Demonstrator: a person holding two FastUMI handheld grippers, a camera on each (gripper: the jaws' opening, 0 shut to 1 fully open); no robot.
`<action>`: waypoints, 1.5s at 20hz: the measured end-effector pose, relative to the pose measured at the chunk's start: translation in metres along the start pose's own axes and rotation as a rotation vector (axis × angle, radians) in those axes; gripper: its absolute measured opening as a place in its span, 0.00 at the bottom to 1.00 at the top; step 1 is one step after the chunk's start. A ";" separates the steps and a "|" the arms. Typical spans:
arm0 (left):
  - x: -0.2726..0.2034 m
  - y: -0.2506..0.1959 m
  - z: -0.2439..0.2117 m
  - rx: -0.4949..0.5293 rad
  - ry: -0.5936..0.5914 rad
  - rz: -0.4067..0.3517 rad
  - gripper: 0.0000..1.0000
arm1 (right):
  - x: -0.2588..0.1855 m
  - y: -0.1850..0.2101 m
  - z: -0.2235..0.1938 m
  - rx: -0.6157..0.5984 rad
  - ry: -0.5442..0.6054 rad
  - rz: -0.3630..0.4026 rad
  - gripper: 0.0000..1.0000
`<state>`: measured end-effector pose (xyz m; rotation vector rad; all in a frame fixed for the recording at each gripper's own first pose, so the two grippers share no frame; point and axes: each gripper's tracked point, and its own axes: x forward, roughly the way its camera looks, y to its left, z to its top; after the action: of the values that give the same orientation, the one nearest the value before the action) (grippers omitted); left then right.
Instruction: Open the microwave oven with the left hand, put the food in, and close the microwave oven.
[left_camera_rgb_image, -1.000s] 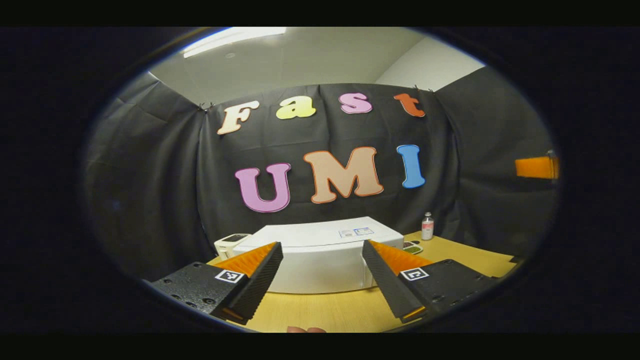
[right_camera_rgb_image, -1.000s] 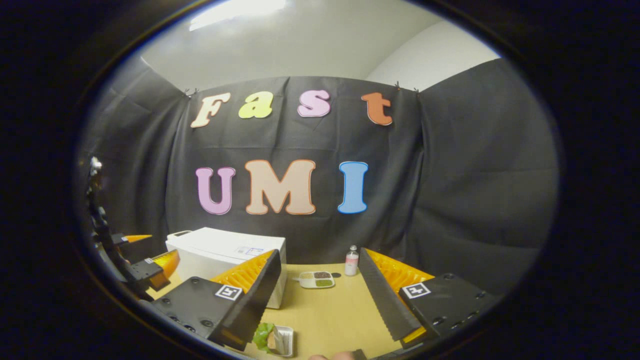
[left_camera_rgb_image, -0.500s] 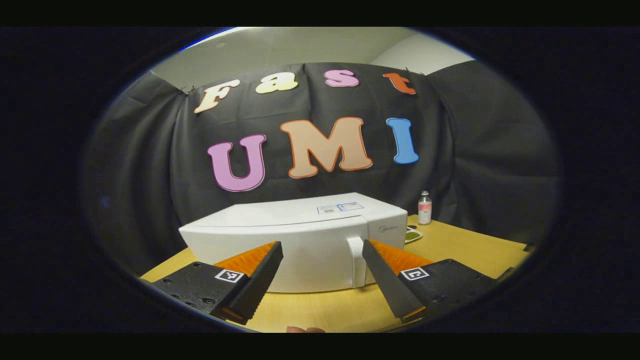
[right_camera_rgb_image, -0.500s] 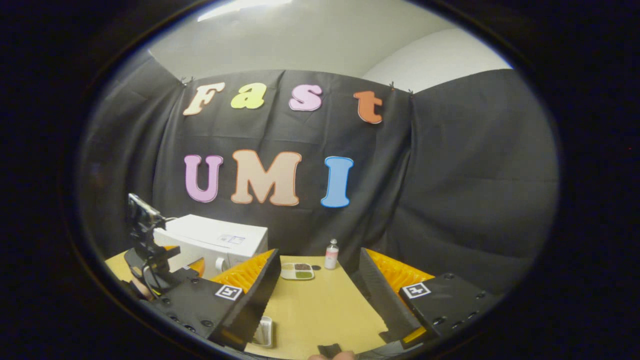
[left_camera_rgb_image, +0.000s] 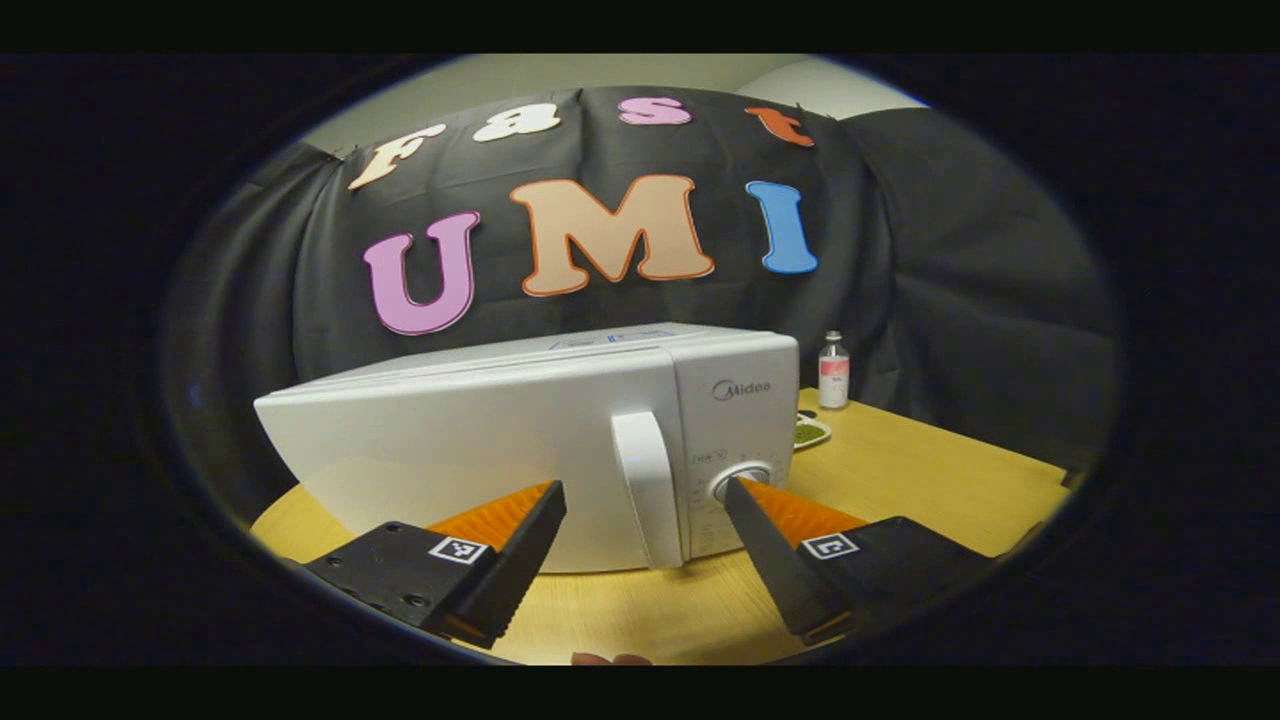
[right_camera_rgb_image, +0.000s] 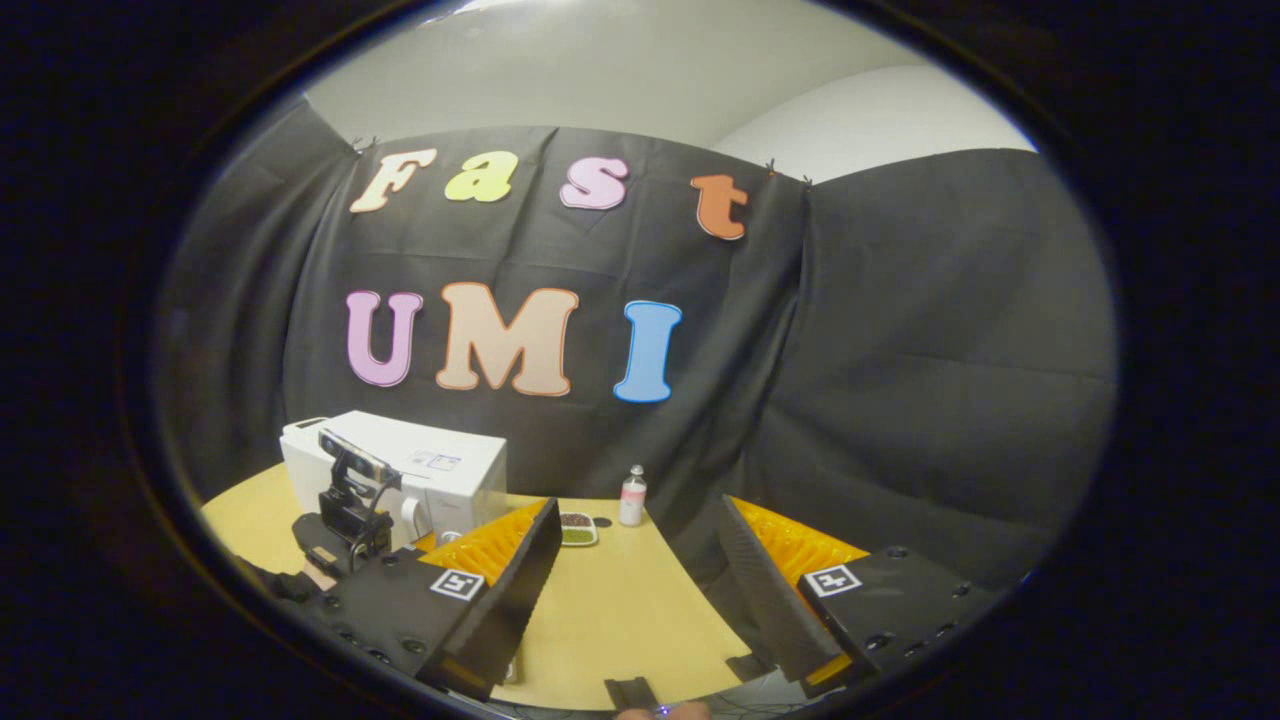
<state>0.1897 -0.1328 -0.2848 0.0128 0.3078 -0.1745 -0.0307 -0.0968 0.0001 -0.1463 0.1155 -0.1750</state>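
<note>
The white microwave (left_camera_rgb_image: 470, 440) stands on the wooden table (left_camera_rgb_image: 900, 470) with its door shut. Its upright white handle (left_camera_rgb_image: 648, 480) rises just beyond the gap of my left gripper (left_camera_rgb_image: 642, 490), which is open and not touching it. A round dial (left_camera_rgb_image: 742, 480) sits right of the handle, by the right fingertip. In the right gripper view the microwave (right_camera_rgb_image: 445, 465) is at far left, with the left gripper (right_camera_rgb_image: 345, 505) in front of it. My right gripper (right_camera_rgb_image: 638, 505) is open and empty over the table. A pale sliver of the food container (right_camera_rgb_image: 509, 668) peeks out beside its left finger.
A small bottle (left_camera_rgb_image: 833, 370) stands at the back of the table, right of the microwave, with a small dish (left_camera_rgb_image: 808, 432) of green and dark food before it. The same bottle (right_camera_rgb_image: 631, 495) and dish (right_camera_rgb_image: 577, 527) lie beyond the right gripper. Black cloth walls close the booth.
The left gripper has dropped and closed in on the microwave front, bringing the handle between its fingers. The right gripper has drawn back, and the food container has slipped almost out of sight.
</note>
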 end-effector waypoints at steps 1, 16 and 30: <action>0.002 0.001 -0.005 -0.008 0.009 0.001 0.98 | -0.001 -0.003 -0.003 -0.005 0.011 -0.005 0.96; 0.018 -0.006 -0.014 -0.120 0.034 -0.020 0.16 | -0.006 -0.015 -0.008 -0.019 0.028 -0.033 0.96; 0.013 -0.010 -0.018 -0.113 0.151 -0.089 0.01 | -0.018 -0.012 -0.001 0.029 -0.014 -0.038 0.96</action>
<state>0.1945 -0.1446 -0.3059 -0.1004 0.4686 -0.2445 -0.0503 -0.1053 0.0026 -0.1212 0.0959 -0.2130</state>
